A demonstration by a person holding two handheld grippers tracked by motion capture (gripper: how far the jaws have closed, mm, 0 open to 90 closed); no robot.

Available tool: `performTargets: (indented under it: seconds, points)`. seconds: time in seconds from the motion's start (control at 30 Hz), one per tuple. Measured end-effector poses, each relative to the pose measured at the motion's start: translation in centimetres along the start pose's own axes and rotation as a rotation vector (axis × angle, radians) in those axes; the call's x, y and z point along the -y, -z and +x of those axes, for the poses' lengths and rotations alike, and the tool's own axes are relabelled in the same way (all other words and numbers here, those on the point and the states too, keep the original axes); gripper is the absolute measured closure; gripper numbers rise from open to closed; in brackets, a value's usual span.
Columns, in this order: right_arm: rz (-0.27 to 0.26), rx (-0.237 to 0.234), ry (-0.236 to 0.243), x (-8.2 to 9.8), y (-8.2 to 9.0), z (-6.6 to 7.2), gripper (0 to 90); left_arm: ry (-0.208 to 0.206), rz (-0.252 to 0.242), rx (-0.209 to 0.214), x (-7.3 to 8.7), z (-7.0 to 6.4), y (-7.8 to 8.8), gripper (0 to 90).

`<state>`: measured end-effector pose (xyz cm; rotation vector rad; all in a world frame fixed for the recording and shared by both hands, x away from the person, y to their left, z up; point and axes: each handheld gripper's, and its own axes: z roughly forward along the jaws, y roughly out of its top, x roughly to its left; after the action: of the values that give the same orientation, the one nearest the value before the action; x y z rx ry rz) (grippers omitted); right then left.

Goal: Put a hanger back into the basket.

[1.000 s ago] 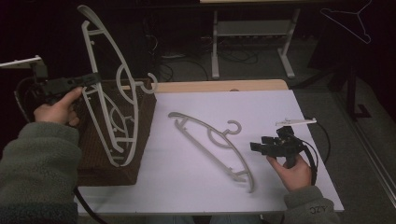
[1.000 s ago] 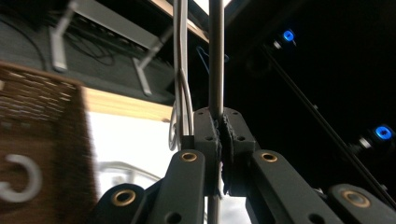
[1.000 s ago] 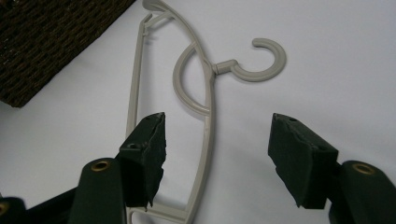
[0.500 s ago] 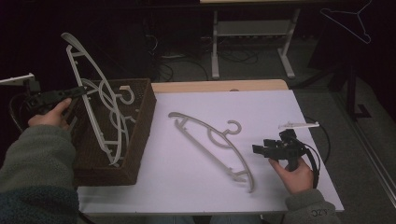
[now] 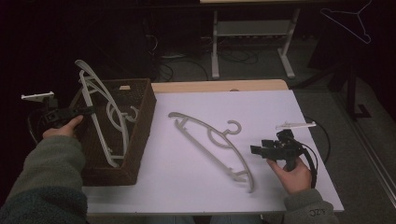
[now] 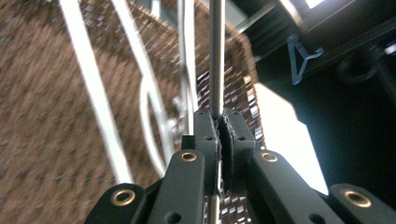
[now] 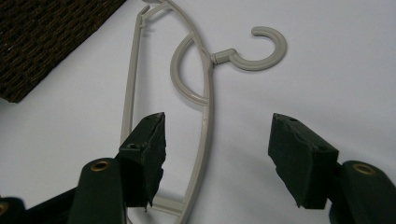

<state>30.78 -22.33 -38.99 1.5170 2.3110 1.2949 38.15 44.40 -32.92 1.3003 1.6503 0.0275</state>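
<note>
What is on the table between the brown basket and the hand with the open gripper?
A grey hanger lies flat on the white table, between the basket and the right gripper, seen from the high view.

The high view looks down over my table [image 5: 280, 100]. My left gripper's camera sits close against the basket [image 6: 42, 140]; my right one faces the flat hanger [image 7: 205, 121], lying mid-frame from above.

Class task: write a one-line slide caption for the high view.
Left gripper holds a hanger tilted in the basket; another hanger lies beside the open right gripper.
</note>
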Motion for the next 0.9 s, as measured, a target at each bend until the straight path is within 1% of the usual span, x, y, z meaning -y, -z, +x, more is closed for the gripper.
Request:
performTargets:
  seconds: [0.03,0.1,0.17,0.2,0.33,0.4,0.53,0.6,0.67,0.7,0.73,0.77,0.8,0.9]
  points:
    - [0.001,0.000,0.001,0.0,0.0,0.0,35.7,-0.013,0.005,-0.026,0.0,0.0,0.0,85.3]
    - [0.003,0.000,0.003,0.0,-0.1,0.0,35.7,-0.052,0.036,-0.081,-0.2,-0.2,-0.1,83.6]
    - [0.002,-0.001,0.007,0.0,-0.2,0.1,35.7,-0.088,0.081,-0.150,-0.2,-0.4,-0.3,79.6]
    - [0.002,-0.003,0.008,0.0,-0.2,0.1,35.7,-0.122,0.106,-0.198,-0.1,-0.5,-0.5,77.4]
    - [0.008,-0.007,0.014,-0.1,-0.4,0.2,35.7,-0.139,0.118,-0.235,-0.1,-0.3,-0.1,69.8]
    - [0.016,-0.007,0.019,-0.1,-0.6,0.3,35.7,-0.140,0.110,-0.234,-0.2,-0.4,0.2,68.6]
    - [0.023,-0.007,0.023,-0.1,-0.9,0.2,35.7,-0.151,0.087,-0.207,-0.1,-1.0,0.7,68.2]
    - [0.025,-0.006,0.026,-0.2,-1.0,0.2,35.8,-0.172,0.086,-0.196,-0.1,-1.6,0.8,68.2]
    - [0.031,-0.006,0.020,-0.3,-1.2,0.3,35.7,-0.186,0.082,-0.180,0.1,-2.0,0.9,68.0]
    - [0.030,-0.007,0.028,-0.3,-1.3,0.3,35.6,-0.190,0.079,-0.177,0.1,-2.3,0.9,67.8]
    - [0.033,-0.007,0.025,-0.3,-1.3,0.3,35.6,-0.196,0.080,-0.172,0.2,-2.5,0.9,67.4]
    - [0.034,-0.006,0.028,-0.4,-1.4,0.4,35.5,-0.205,0.072,-0.166,0.3,-2.7,1.0,67.4]
    - [0.032,-0.005,0.035,-0.4,-1.4,0.4,35.4,-0.223,0.060,-0.161,0.3,-3.0,1.1,67.4]
    - [0.033,-0.005,0.036,-0.4,-1.4,0.4,35.1,-0.237,0.048,-0.145,0.5,-3.6,1.4,66.9]
